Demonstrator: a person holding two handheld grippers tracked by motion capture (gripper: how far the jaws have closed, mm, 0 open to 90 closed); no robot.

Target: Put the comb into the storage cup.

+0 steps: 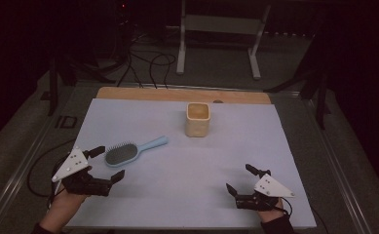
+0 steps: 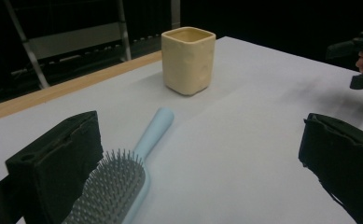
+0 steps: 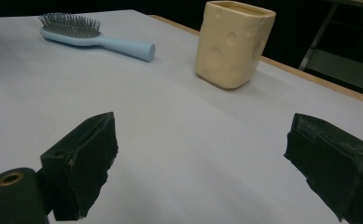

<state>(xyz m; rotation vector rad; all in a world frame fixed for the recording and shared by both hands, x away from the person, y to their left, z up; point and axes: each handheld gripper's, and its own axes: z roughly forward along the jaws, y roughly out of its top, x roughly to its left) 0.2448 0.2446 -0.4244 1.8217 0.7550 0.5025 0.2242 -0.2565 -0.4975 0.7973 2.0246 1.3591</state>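
A light blue hairbrush (image 1: pixel 131 151) (image 2: pixel 123 175) (image 3: pixel 88 35) lies bristles up on the pale sheet, handle pointing toward a cream square cup (image 1: pixel 198 119) (image 2: pixel 188 60) (image 3: pixel 233 43) that stands upright farther back. My left gripper (image 1: pixel 110 163) (image 2: pixel 198 163) is open at the front left, its jaws just beside the brush head without touching it. My right gripper (image 1: pixel 239 179) (image 3: pixel 202 163) is open at the front right, with nothing between its jaws.
The pale sheet (image 1: pixel 177 195) covers a wooden table whose far edge (image 1: pixel 177 94) shows as a bare strip. Beyond it stand a white metal frame (image 1: pixel 221 34) and cables (image 1: pixel 148 63) on the dark floor.
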